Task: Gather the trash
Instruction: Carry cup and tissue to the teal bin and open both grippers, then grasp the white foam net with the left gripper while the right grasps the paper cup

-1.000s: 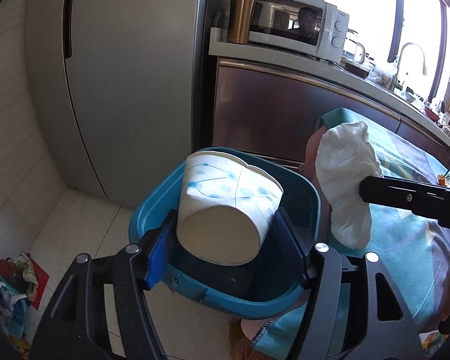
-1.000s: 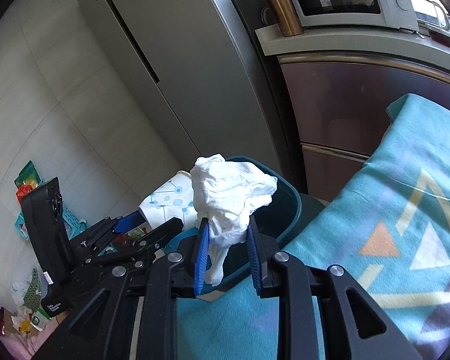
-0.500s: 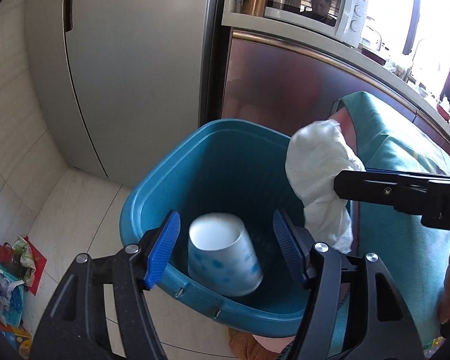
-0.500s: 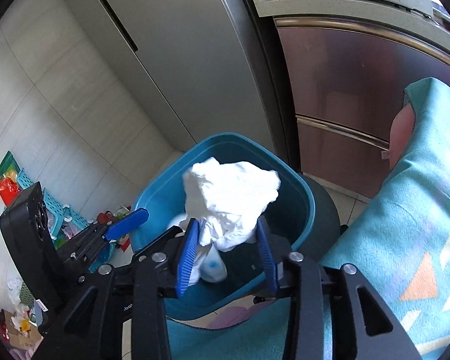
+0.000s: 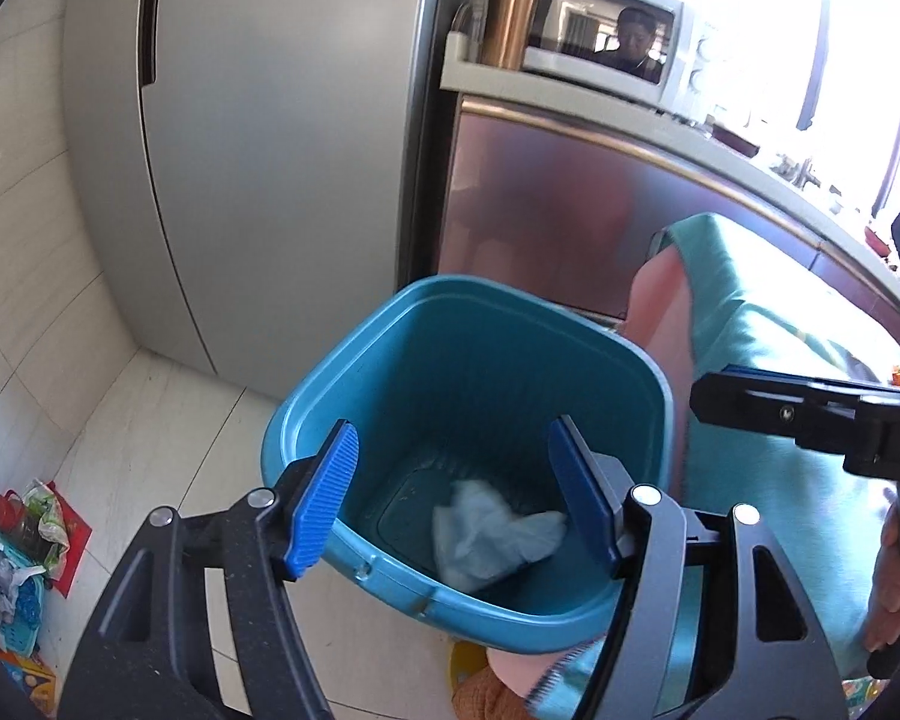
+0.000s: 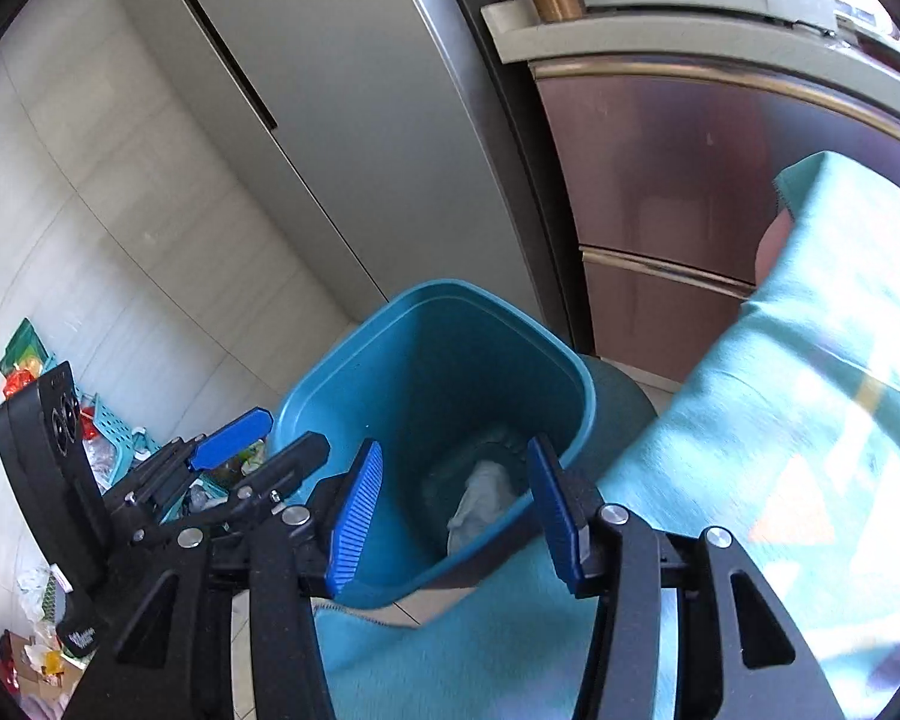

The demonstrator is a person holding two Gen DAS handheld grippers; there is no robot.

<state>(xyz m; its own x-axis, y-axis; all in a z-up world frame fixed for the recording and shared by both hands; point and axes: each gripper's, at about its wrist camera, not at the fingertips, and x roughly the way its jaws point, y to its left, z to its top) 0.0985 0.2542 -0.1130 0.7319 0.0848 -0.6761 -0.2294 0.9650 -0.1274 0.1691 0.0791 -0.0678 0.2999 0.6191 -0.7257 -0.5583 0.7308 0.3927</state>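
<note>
A blue trash bin (image 5: 468,291) stands on the floor below both grippers. A crumpled white tissue (image 5: 492,534) lies on its bottom, also seen in the right wrist view as the tissue (image 6: 480,504). No paper cup shows in the bin. My left gripper (image 5: 453,480) hangs open over the bin's near rim with nothing between its pads. My right gripper (image 6: 453,510) is over the bin (image 6: 450,291) too, its jaws opening and empty. The right gripper (image 5: 810,414) enters the left wrist view from the right; the left gripper (image 6: 285,435) shows at the left of the right wrist view.
A grey refrigerator (image 5: 270,150) stands behind the bin, beside a cabinet (image 5: 570,210) carrying a microwave (image 5: 606,48) and a copper tumbler (image 5: 513,12). A teal cloth (image 6: 780,420) covers a surface right of the bin. Baskets and clutter (image 5: 12,546) lie on the floor at left.
The paper cup left the left gripper and dropped into the bin. The right gripper's jaws spread and the tissue fell from them onto the bin's bottom.
</note>
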